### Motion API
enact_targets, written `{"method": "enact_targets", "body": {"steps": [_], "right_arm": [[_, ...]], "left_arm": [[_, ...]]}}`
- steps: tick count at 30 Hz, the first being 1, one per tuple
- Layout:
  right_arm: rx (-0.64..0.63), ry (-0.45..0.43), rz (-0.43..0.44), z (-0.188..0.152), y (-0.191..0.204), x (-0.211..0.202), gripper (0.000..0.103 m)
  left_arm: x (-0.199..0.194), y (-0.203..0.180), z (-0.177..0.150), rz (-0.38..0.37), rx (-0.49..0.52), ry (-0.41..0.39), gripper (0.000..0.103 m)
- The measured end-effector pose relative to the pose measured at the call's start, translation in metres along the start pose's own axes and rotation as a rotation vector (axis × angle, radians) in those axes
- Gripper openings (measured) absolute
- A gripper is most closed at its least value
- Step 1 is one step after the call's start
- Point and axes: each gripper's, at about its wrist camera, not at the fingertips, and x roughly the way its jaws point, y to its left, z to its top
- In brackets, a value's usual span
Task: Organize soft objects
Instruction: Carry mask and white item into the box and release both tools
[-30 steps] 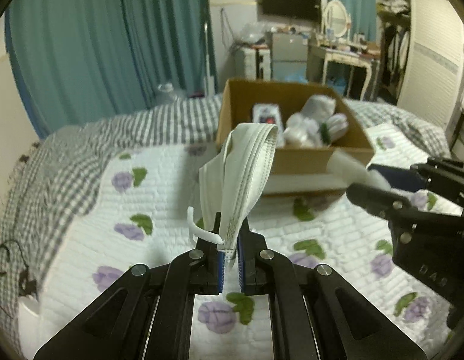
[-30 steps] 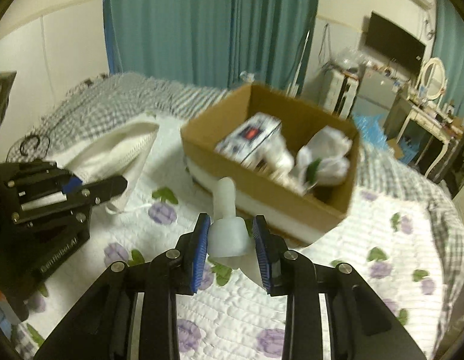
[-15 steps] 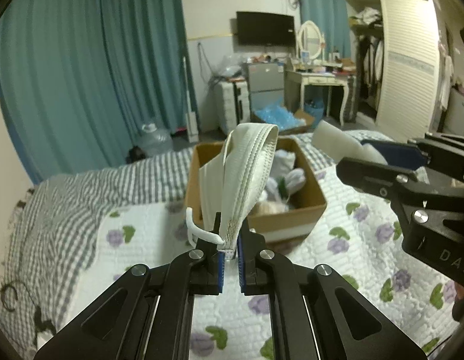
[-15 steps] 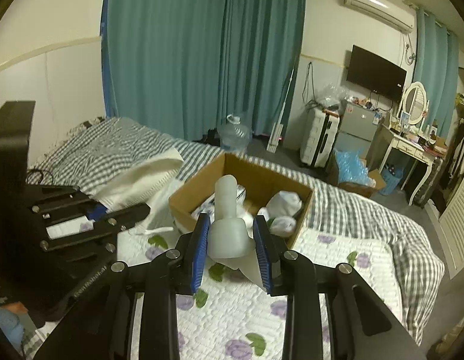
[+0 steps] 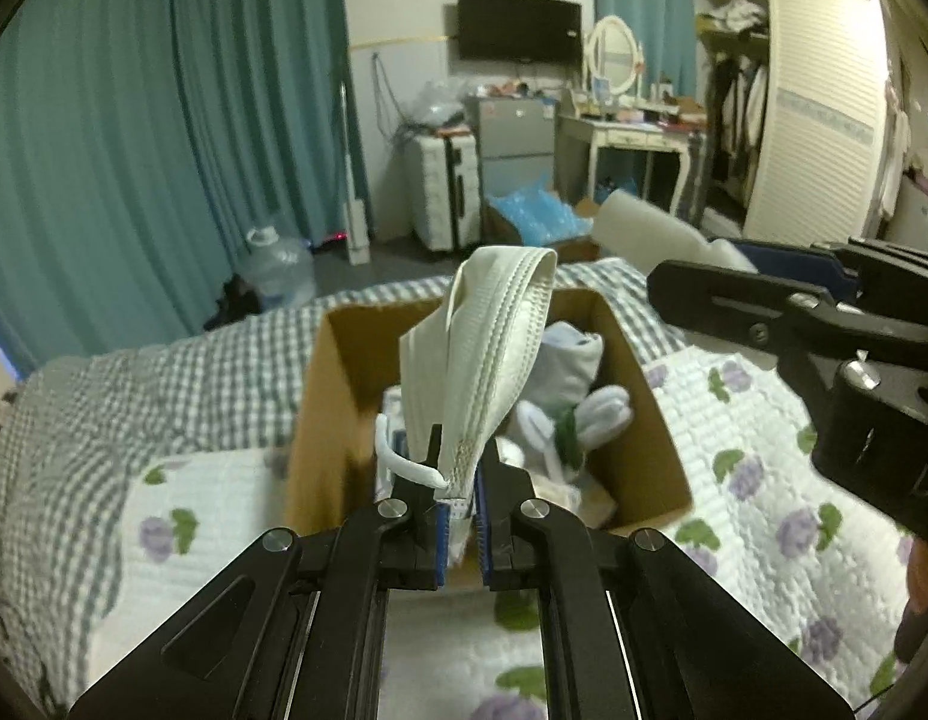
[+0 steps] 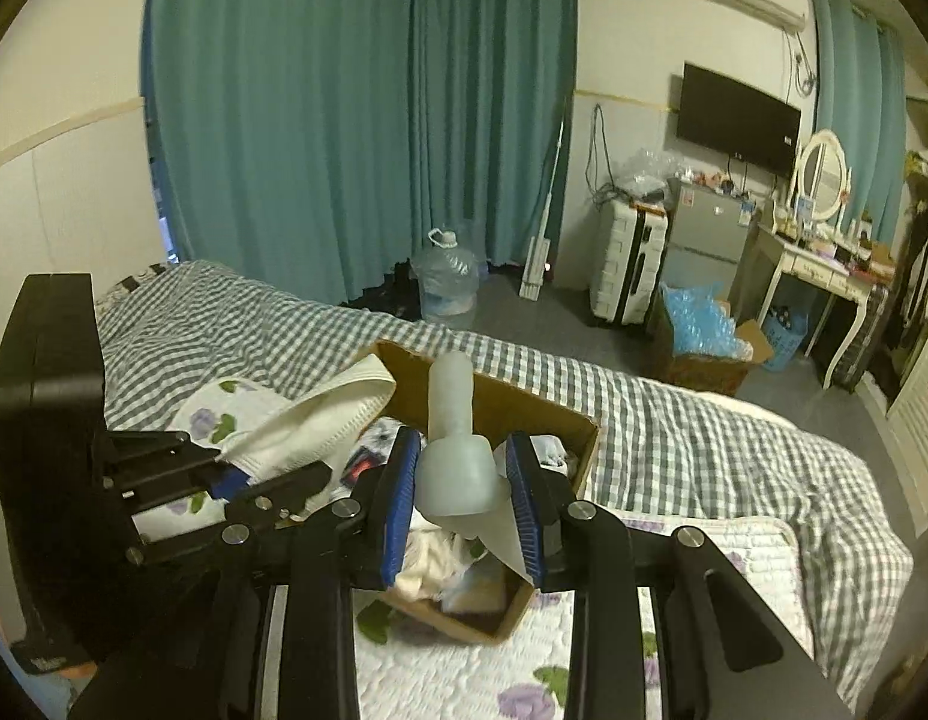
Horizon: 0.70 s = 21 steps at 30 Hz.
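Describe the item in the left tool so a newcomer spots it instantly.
Start at the bed and find the open cardboard box on it. Over the box, the left tool pinches a white face mask by its lower edge. Unlike the right tool's translucent foam piece, it is folded, stitched-edged, with an ear loop.

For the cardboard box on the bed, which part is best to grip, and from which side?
Grip the cardboard box by a bare wall's top edge, coming from above: the top is open and the walls are thin, upright panels. Both tools are occupied, left tool with the mask, right tool with the foam piece.
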Motion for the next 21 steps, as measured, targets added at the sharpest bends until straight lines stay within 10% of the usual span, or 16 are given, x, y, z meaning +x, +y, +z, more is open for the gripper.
{"method": "enact_targets", "body": {"steps": [10, 15, 21], "right_arm": [[0.059, 0.084, 0.006, -0.013, -0.030, 0.092, 0.029], [0.102, 0.111, 0.034, -0.012, -0.040, 0.115, 0.033], [0.169, 0.077, 0.005, -0.006, -0.049, 0.101, 0.066]], "left_arm": [[0.078, -0.003, 0.008, -0.032, -0.009, 0.072, 0.013], [0.087, 0.002, 0.007, -0.025, -0.016, 0.073, 0.071], [0.065, 0.011, 0.007, -0.015, -0.029, -0.001, 0.076]]}}
